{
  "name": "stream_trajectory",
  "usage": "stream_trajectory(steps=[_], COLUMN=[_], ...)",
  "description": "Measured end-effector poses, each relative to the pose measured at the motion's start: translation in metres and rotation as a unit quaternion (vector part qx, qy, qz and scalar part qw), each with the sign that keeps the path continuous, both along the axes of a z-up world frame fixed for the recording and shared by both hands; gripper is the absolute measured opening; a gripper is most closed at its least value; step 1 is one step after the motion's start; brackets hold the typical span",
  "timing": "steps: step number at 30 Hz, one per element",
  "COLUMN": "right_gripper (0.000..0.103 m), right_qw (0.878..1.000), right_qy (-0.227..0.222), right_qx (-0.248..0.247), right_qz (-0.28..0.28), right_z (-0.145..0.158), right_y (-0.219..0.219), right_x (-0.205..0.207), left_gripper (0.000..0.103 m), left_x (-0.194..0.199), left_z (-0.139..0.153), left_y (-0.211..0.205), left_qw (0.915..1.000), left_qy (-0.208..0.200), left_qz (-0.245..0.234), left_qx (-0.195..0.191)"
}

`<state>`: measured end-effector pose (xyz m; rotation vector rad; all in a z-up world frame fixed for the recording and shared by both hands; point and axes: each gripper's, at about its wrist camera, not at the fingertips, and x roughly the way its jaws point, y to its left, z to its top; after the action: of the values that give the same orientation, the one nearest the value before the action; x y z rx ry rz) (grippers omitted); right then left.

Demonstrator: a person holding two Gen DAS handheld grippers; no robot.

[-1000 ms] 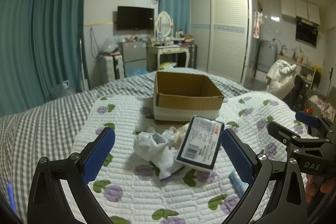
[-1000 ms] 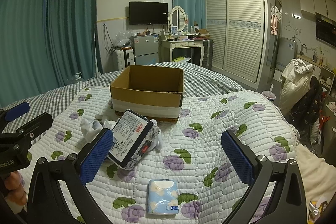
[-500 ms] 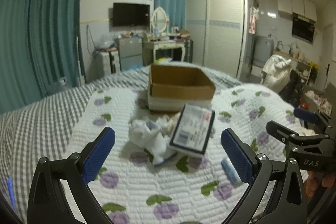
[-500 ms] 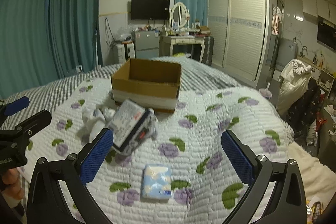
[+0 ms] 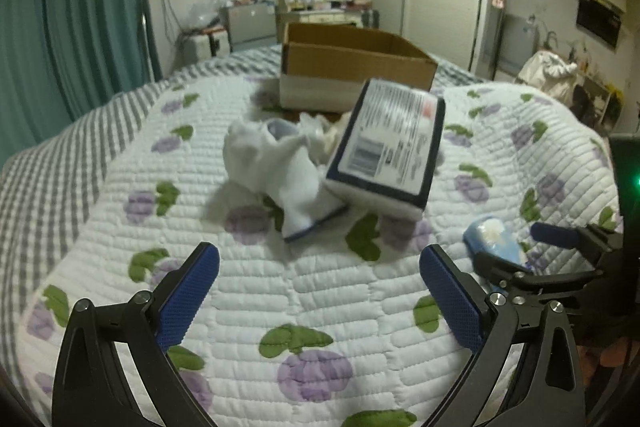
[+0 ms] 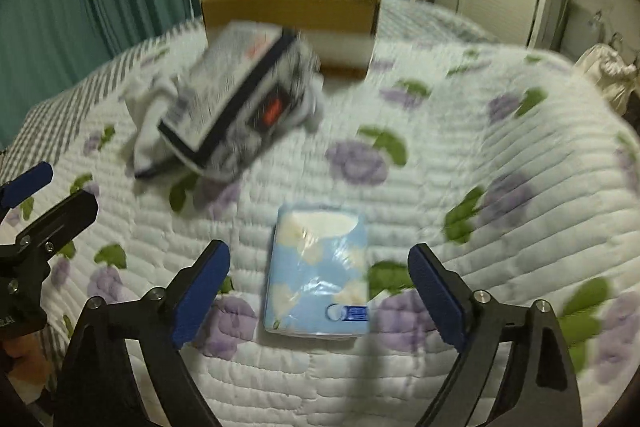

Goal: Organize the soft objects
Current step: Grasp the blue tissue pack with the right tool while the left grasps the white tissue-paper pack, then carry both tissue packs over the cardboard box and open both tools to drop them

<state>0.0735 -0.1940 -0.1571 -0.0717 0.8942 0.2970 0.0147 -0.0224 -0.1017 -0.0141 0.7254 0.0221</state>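
Note:
A light blue tissue pack (image 6: 318,271) lies on the quilt, between and just ahead of my open right gripper (image 6: 318,301); in the left wrist view the tissue pack (image 5: 494,237) is partly hidden behind the right gripper. A dark-edged white soft package (image 5: 386,147) leans on white socks (image 5: 280,159) and crumpled cloth, in front of an open cardboard box (image 5: 352,67). The package (image 6: 236,91) and box (image 6: 292,15) also show blurred in the right wrist view. My left gripper (image 5: 320,297) is open and empty, low over the quilt short of the socks.
The flowered white quilt (image 5: 320,291) covers a grey checked bed. Teal curtains (image 5: 80,27) hang on the left. A TV, dressing table and wardrobe stand at the far wall. The left gripper's frame (image 6: 36,223) shows at the right wrist view's left edge.
Both grippers have dropped and moved forward toward the quilt. The tissue pack now sits between the right fingers' tips. The socks and package loom nearer the left gripper. Both stay open.

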Motion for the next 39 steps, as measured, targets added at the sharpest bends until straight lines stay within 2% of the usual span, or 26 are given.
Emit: stream_trajectory(steps=[3,5,6,7,10,16,19,22,25,32,39], right_gripper=[0.081,0.06,0.053,0.052,0.051,0.051,0.051,0.051,0.051,0.051,0.051], right_qw=[1.0,1.0,0.999,0.999,0.999,0.998,0.997,0.997,0.997,0.997,0.995], right_qy=[0.011,0.019,0.021,0.022,0.004,-0.048,-0.056,-0.054,-0.05,-0.053,-0.079], right_qx=[0.009,0.018,0.023,0.029,0.04,0.03,0.037,0.036,0.036,0.038,0.042], right_qz=[-0.006,-0.005,-0.006,-0.008,-0.017,-0.033,-0.041,-0.051,-0.052,-0.049,-0.04], right_z=[-0.01,-0.013,-0.013,-0.012,0.001,0.032,0.037,0.034,0.03,0.03,0.055], right_y=[-0.003,-0.006,-0.007,-0.01,-0.015,-0.019,-0.025,-0.029,-0.033,-0.035,-0.032], right_x=[0.007,0.012,0.015,0.017,0.019,0.043,0.056,0.063,0.067,0.063,0.04], left_gripper=[0.102,0.102,0.102,0.102,0.101,0.101,0.096,0.096,0.096,0.082,0.08], left_x=[0.005,0.009,0.012,0.014,0.026,0.064,0.081,0.101,0.11,0.099,0.074], left_z=[-0.004,-0.004,-0.004,-0.004,-0.002,0.0,-0.003,-0.012,-0.018,-0.017,0.008], left_y=[-0.001,-0.003,-0.005,-0.006,-0.012,-0.029,-0.035,-0.04,-0.041,-0.045,-0.046], left_qw=[1.0,1.0,1.0,0.9999,0.9998,0.9989,0.9981,0.9975,0.9968,0.9958,0.9959], left_qy=[0.003,0.005,0.006,0.006,0.007,0.006,0.006,0.011,0.017,0.014,-0.003], left_qz=[-0.002,-0.004,-0.007,-0.008,-0.019,-0.046,-0.061,-0.068,-0.077,-0.087,-0.087], left_qx=[-0.002,-0.004,-0.004,-0.003,0.0,0.0,0.002,0.019,0.015,0.026,0.025])
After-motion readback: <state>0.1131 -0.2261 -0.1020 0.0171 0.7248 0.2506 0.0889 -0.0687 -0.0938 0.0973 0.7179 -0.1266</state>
